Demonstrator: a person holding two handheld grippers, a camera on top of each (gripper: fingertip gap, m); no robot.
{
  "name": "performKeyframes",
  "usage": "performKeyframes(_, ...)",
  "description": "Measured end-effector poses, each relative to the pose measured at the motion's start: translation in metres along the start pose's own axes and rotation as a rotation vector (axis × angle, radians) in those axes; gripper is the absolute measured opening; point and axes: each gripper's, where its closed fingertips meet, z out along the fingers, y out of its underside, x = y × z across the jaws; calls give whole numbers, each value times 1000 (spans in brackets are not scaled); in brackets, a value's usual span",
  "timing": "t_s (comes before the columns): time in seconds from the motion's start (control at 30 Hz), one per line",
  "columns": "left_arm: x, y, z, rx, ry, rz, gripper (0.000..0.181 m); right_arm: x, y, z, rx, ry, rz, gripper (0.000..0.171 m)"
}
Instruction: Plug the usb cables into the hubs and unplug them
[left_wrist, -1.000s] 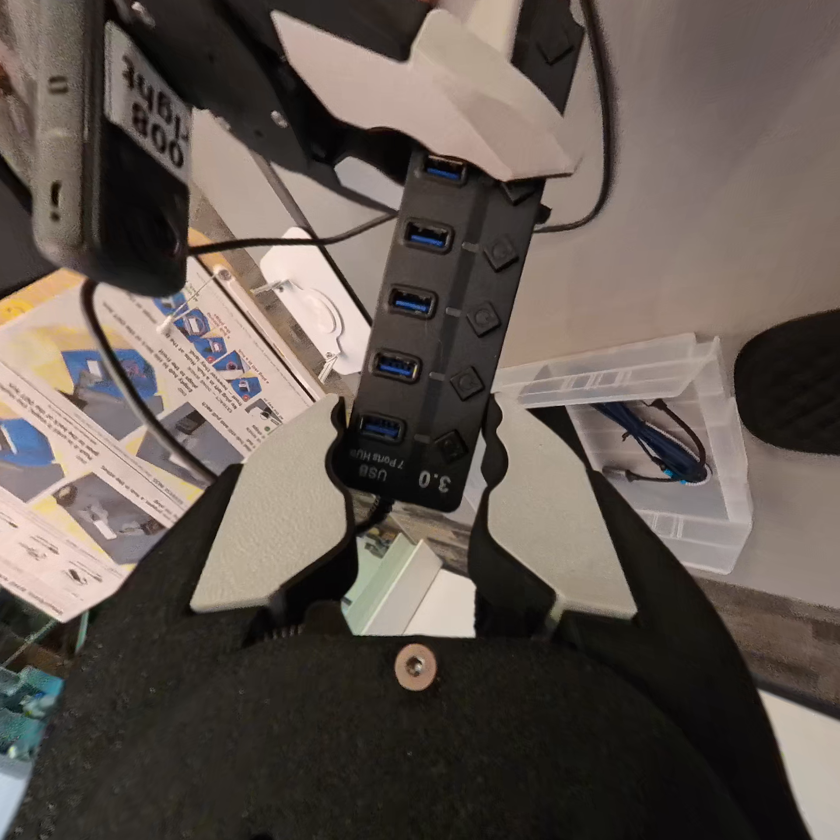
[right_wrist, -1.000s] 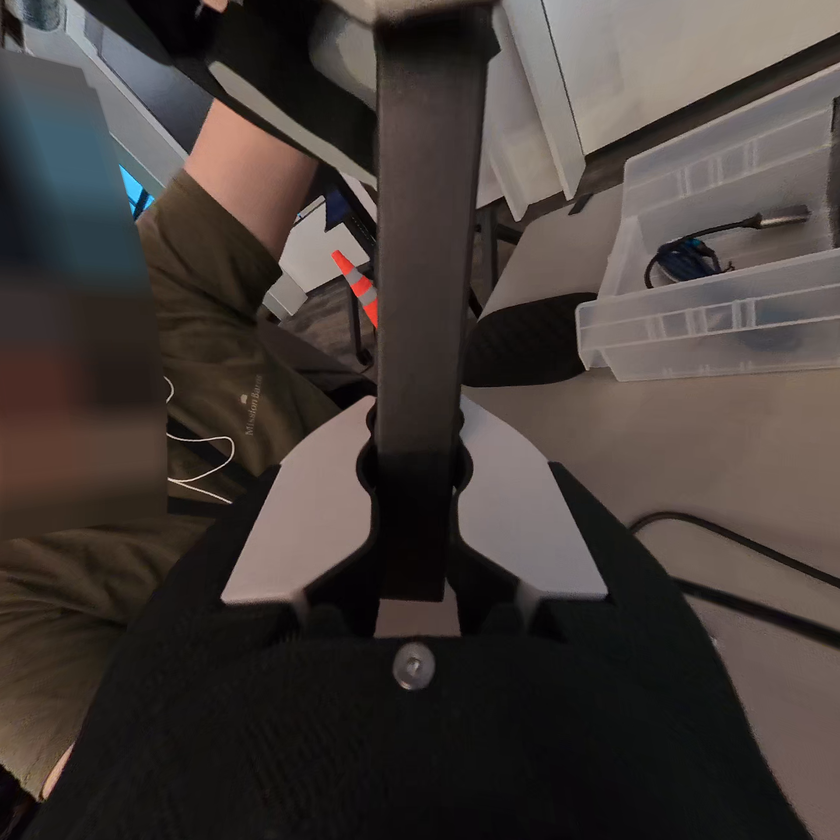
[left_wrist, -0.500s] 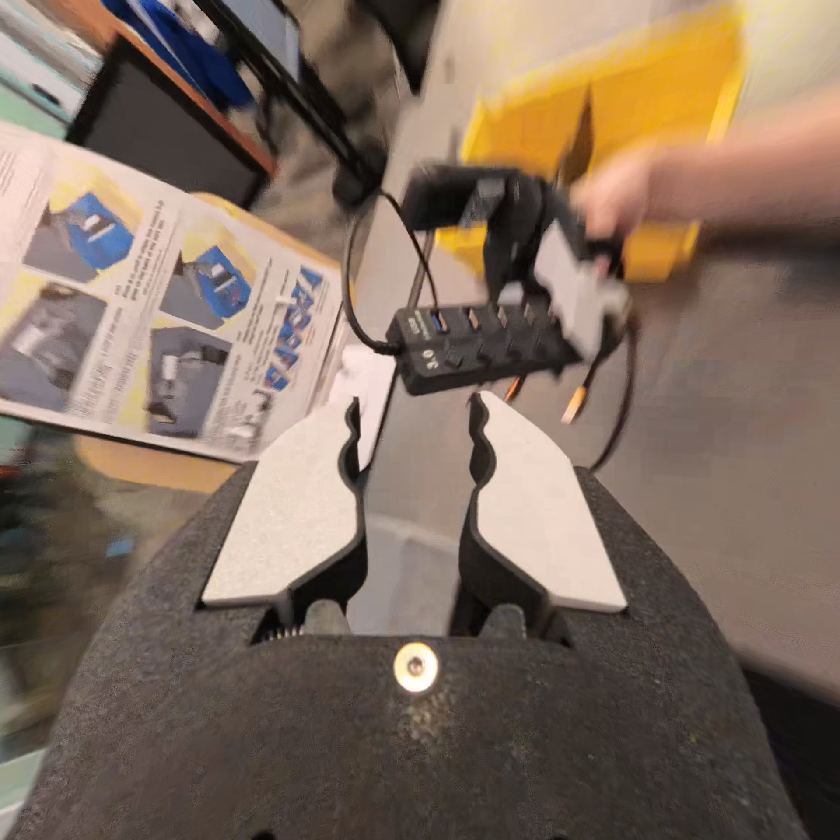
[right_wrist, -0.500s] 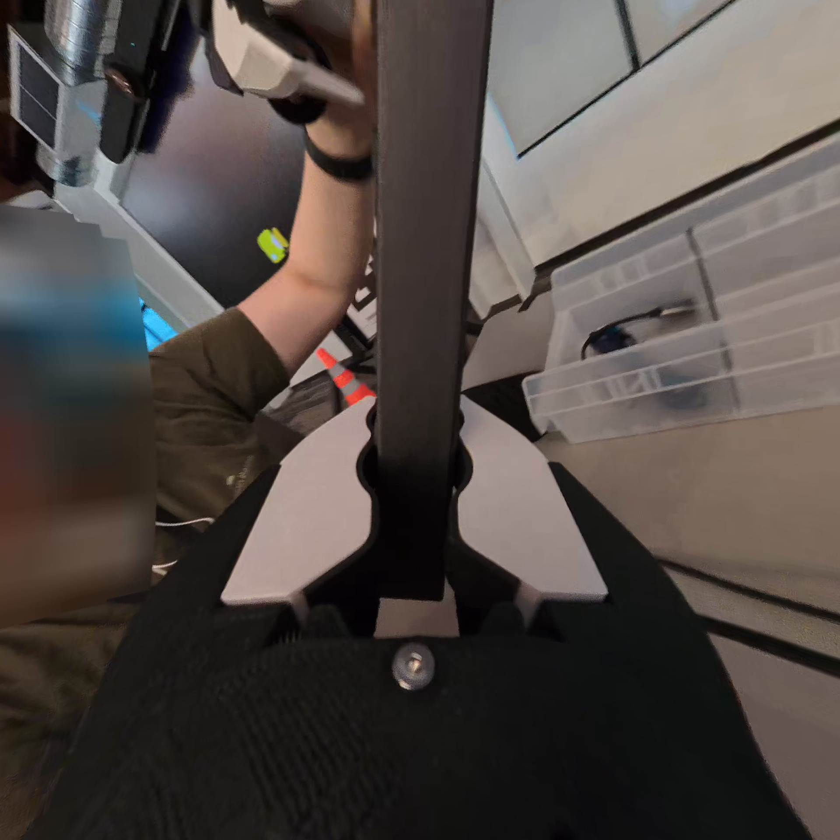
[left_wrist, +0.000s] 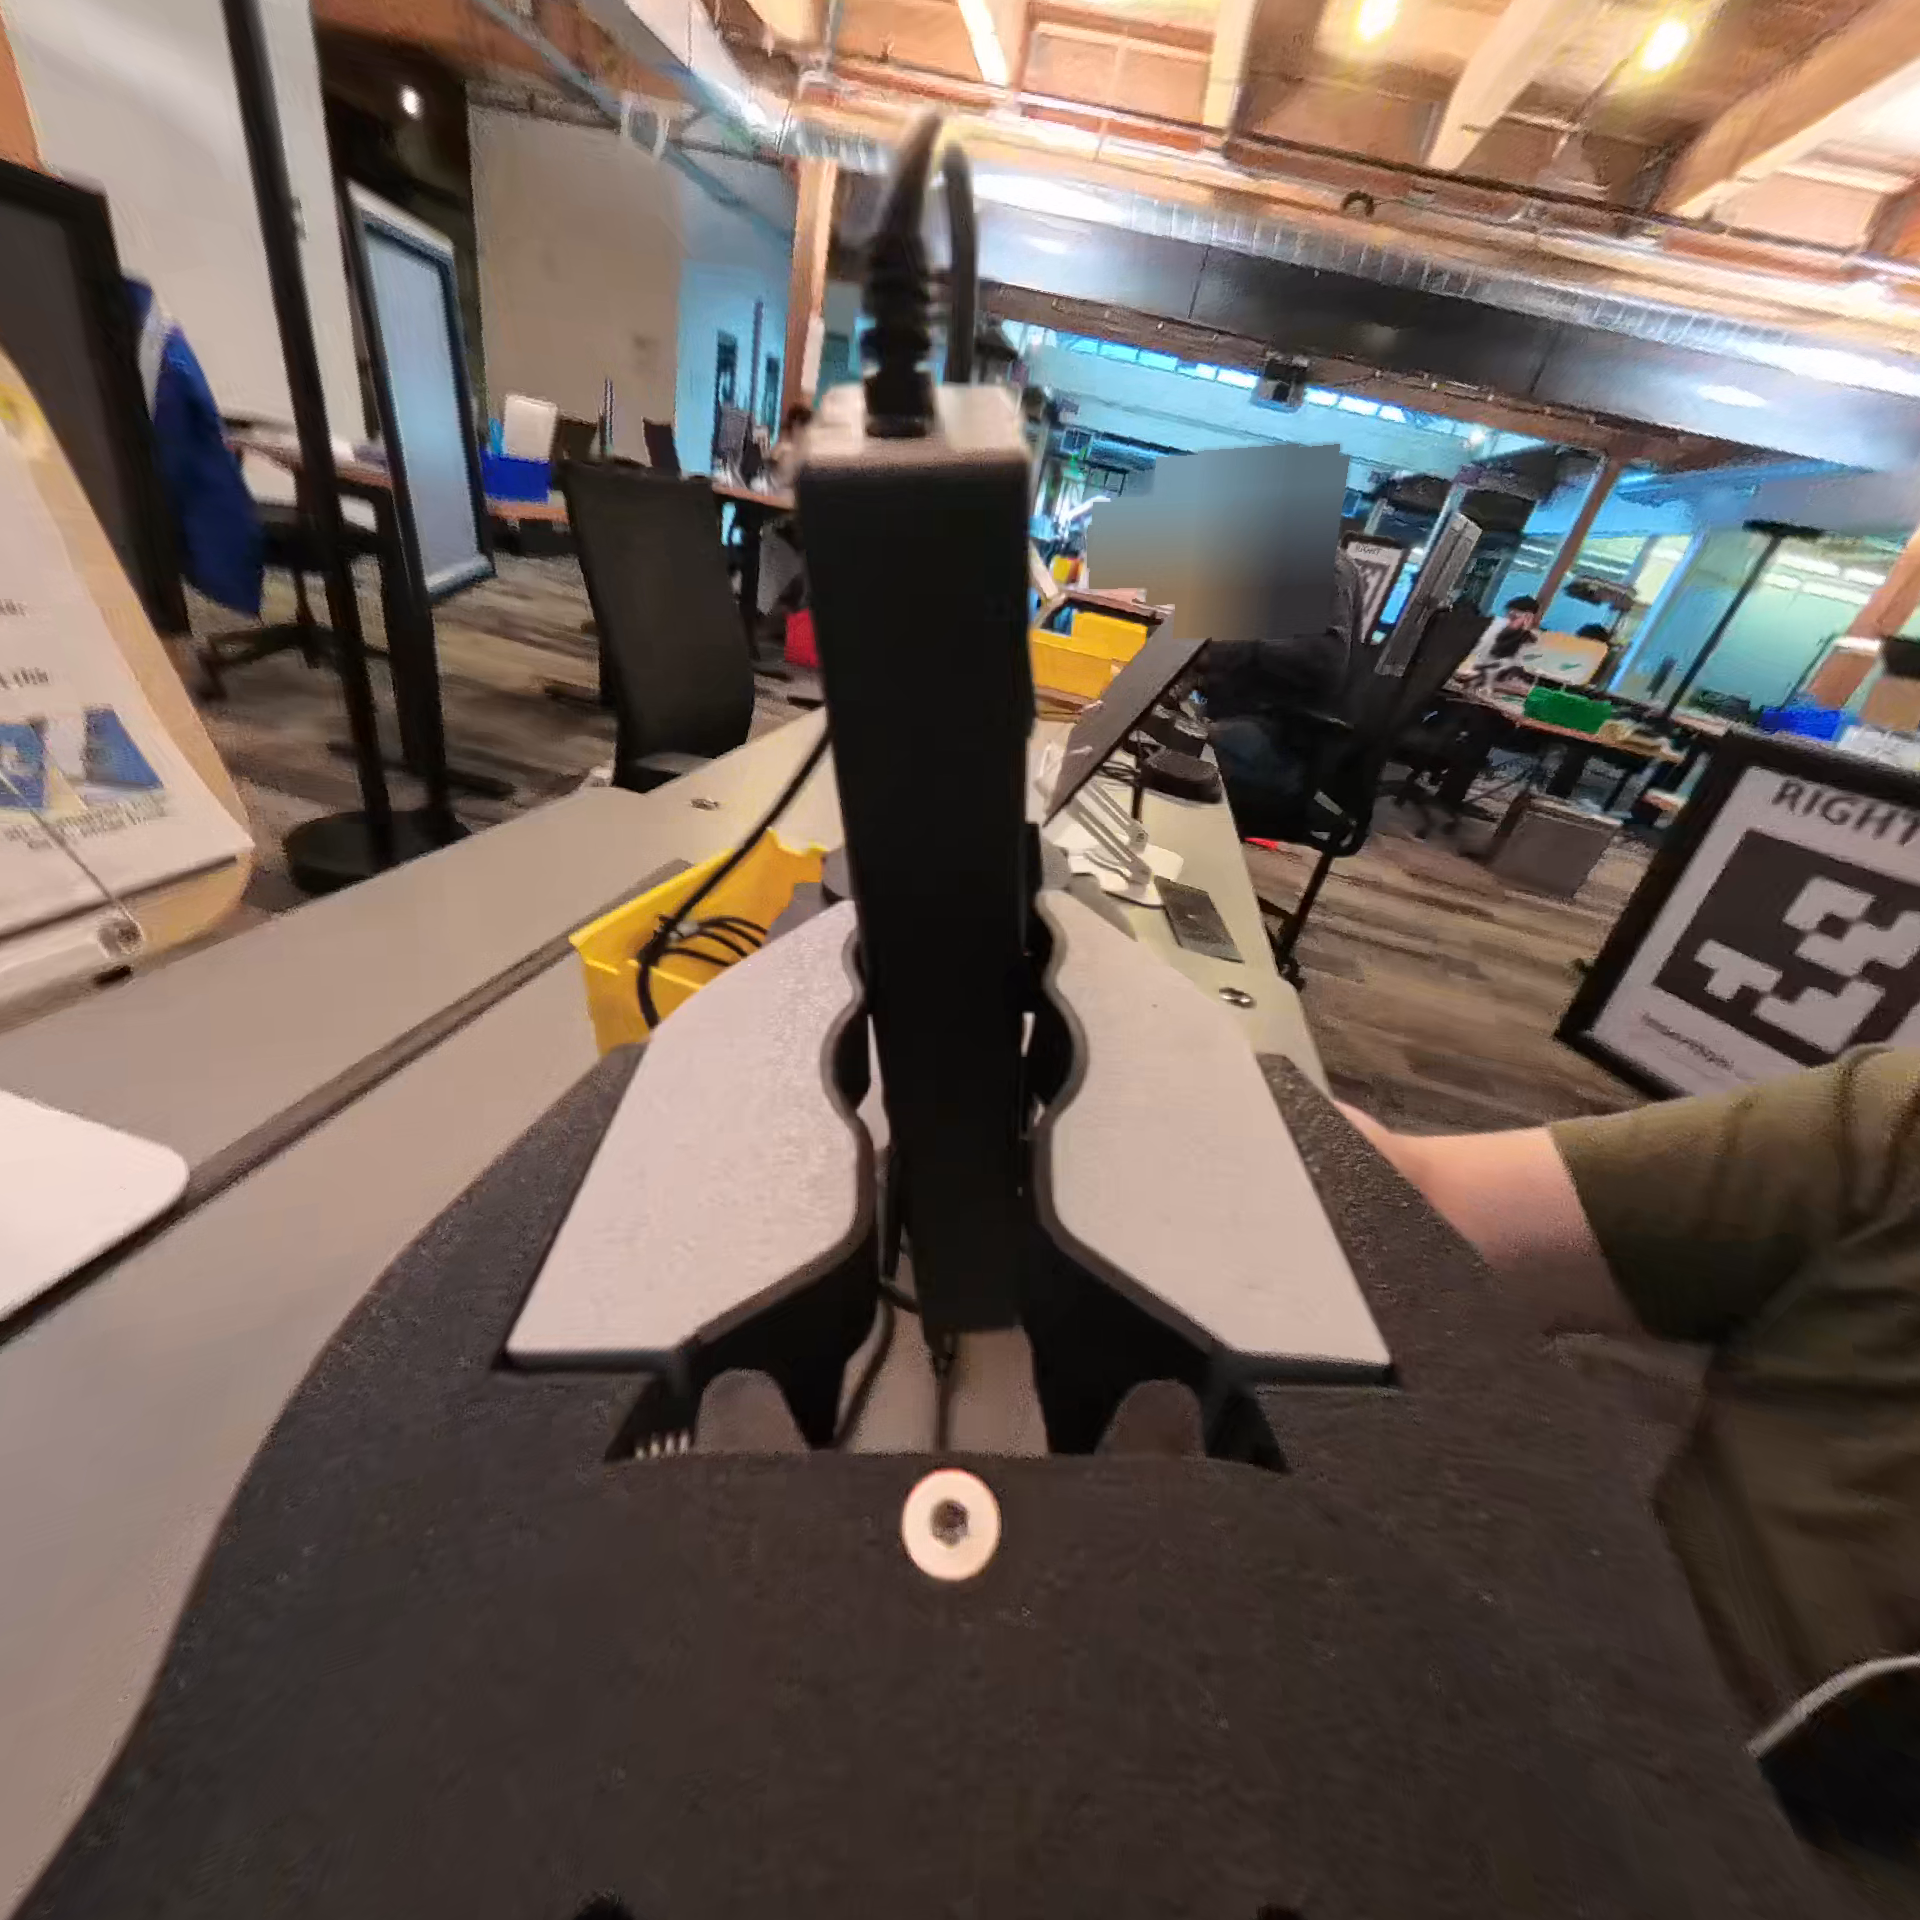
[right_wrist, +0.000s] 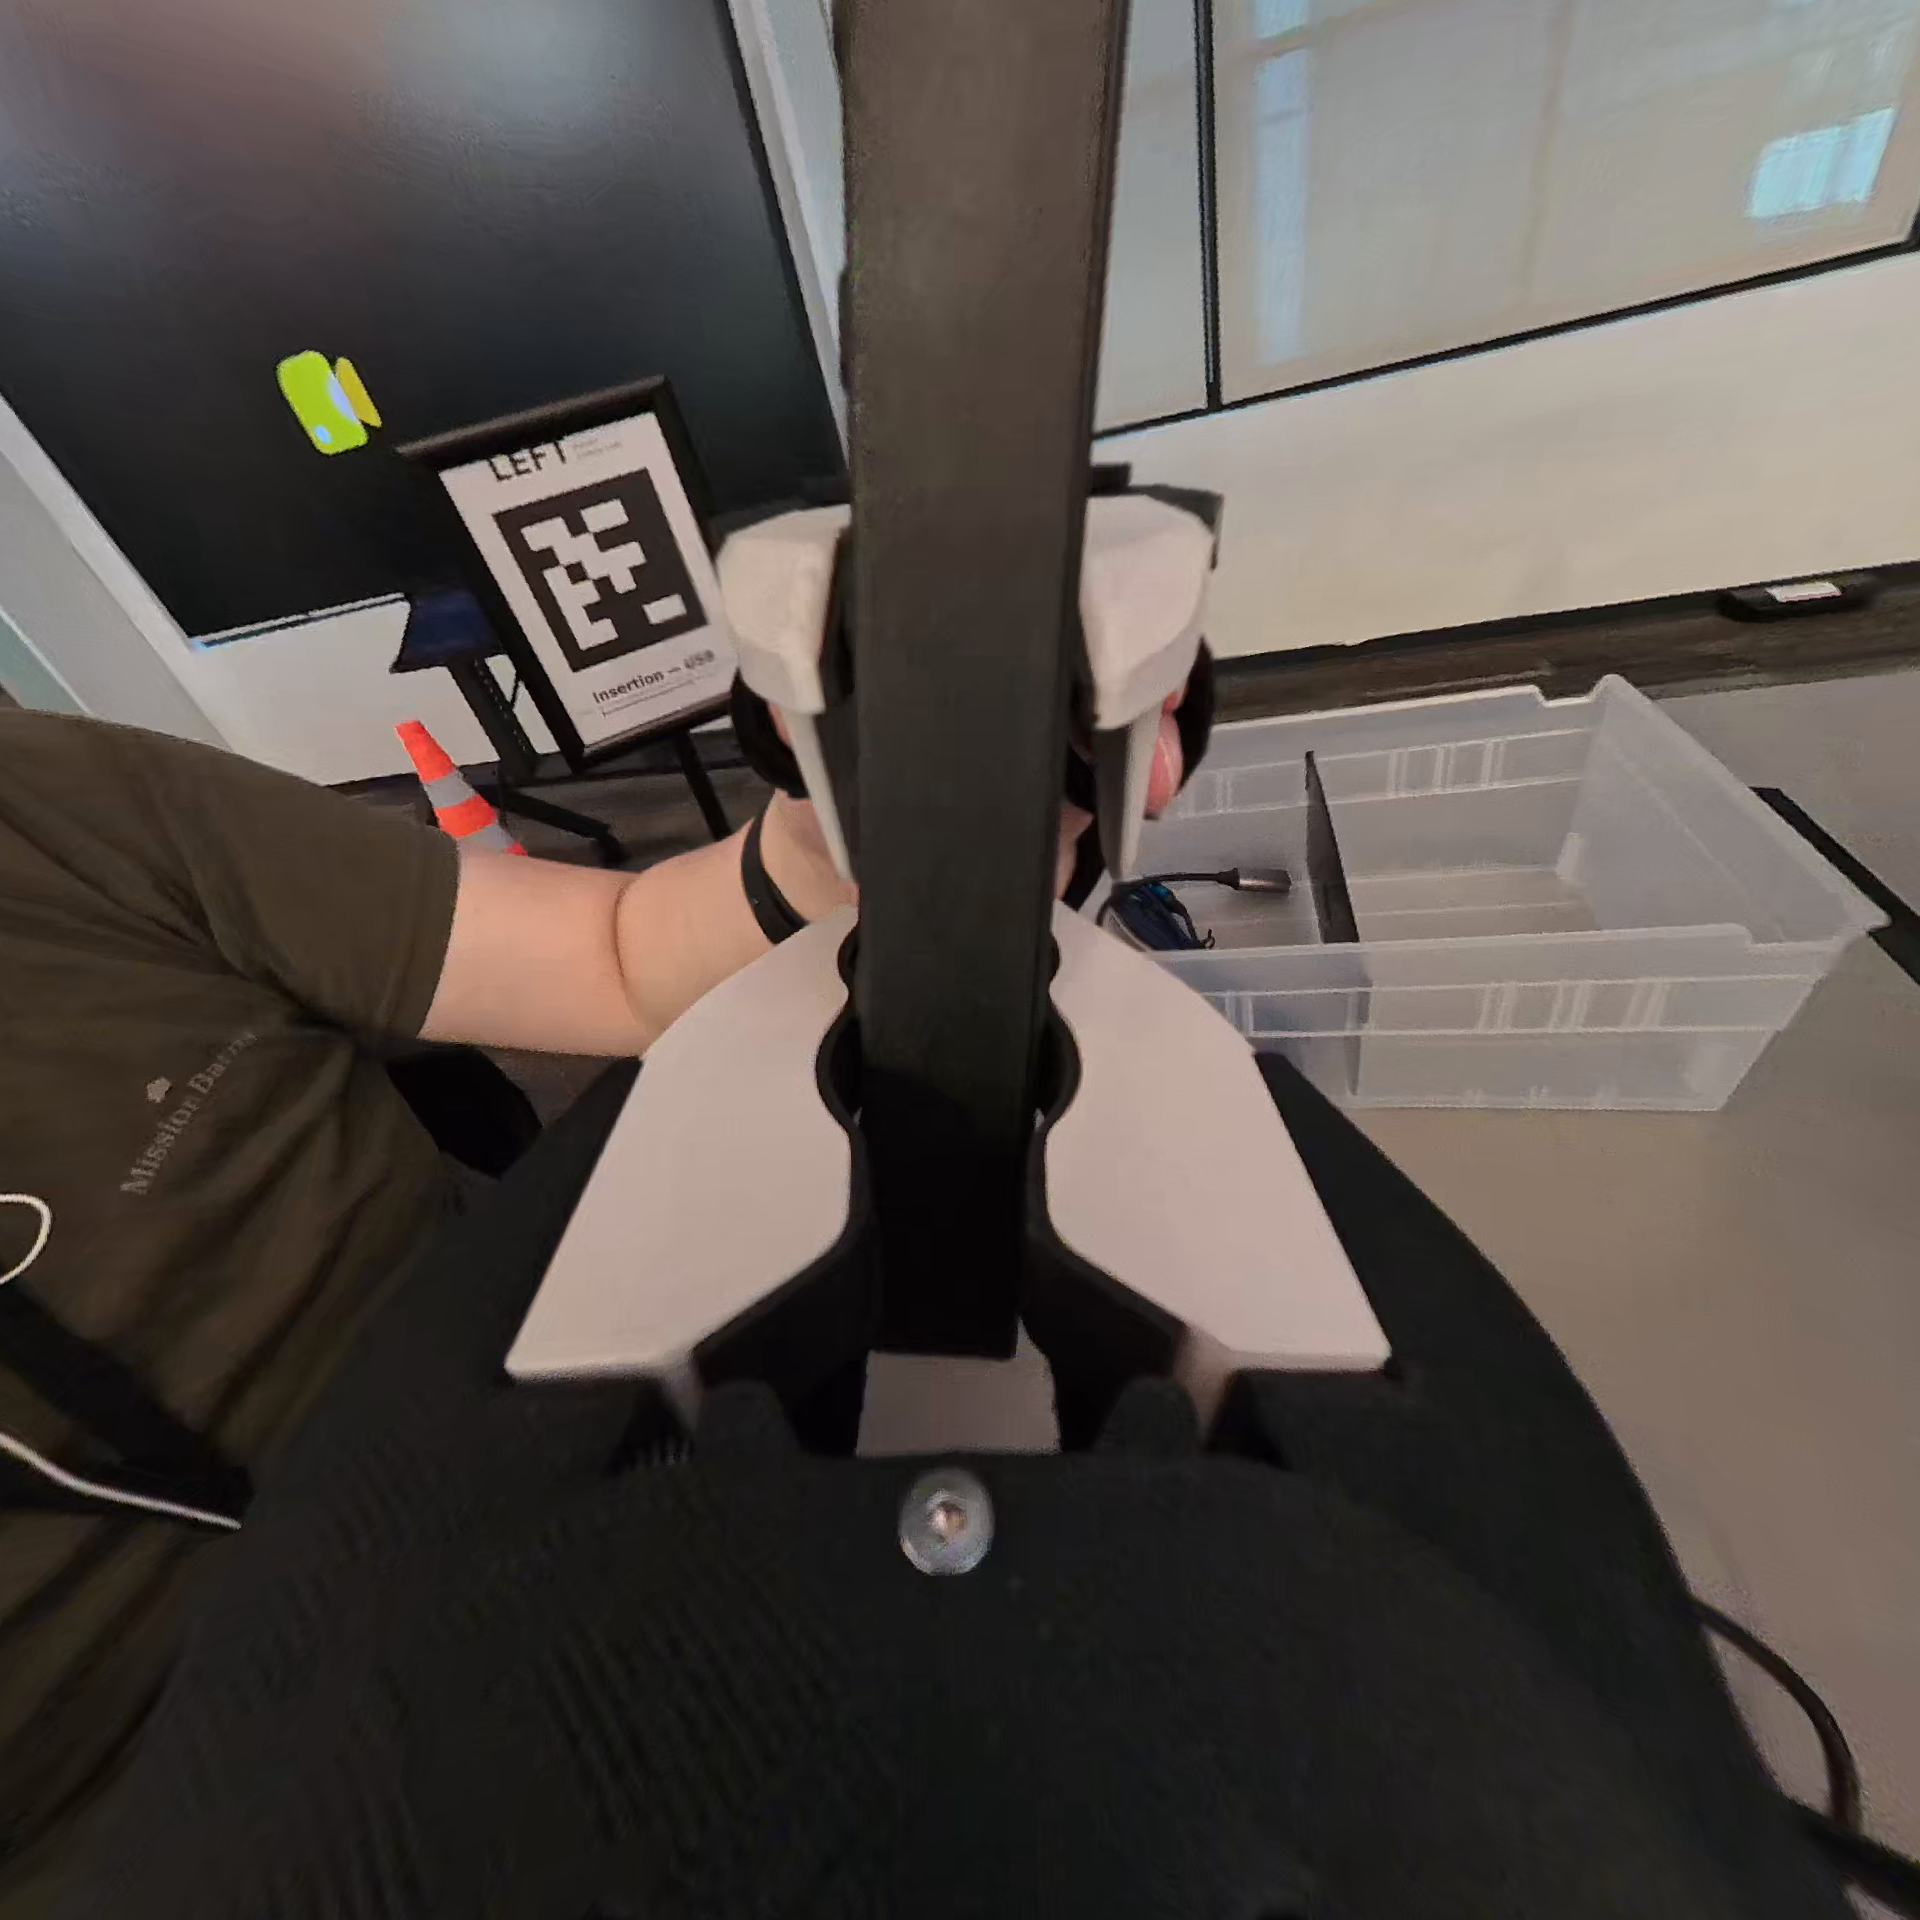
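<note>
Hub (left_wrist: 920, 831) clamped edge-on between left tongs (left_wrist: 948, 1023) and right tongs (right_wrist: 951, 1013).

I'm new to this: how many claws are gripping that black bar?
2: the right gripper clamps the hub at its near end, and the left gripper clamps it farther along. No others show.
</note>
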Motion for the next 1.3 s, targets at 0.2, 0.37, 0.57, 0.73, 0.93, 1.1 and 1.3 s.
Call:
performKeyframes(0.2, -14, 19, 14, -138, -90, 124, 24, 14, 1, -42, -171, 235, -117, 52)
performKeyframes(0.37, -20, 24, 25, -234, -142, 57, 24, 17, -24, -65, -154, 423, -238, 52)
performKeyframes(0.57, -57, 27, 5, -132, -223, -255, 24, -12, 35, -67, -485, 262, 64, 29)
performKeyframes(0.73, -80, 53, -16, -258, -303, -251, 24, -4, 11, -49, -348, 271, 0, 35)
performKeyframes(0.93, -50, 66, 1, -345, -102, -251, 24, 43, -24, -61, -40, 473, 25, 53)
performKeyframes(1.1, -27, 69, 12, -371, 11, -190, 24, 41, -25, -64, 51, 376, 164, 59)
performKeyframes(1.3, -7, 70, 16, -396, 87, -153, 25, 21, -34, -46, 97, 203, 144, 27)
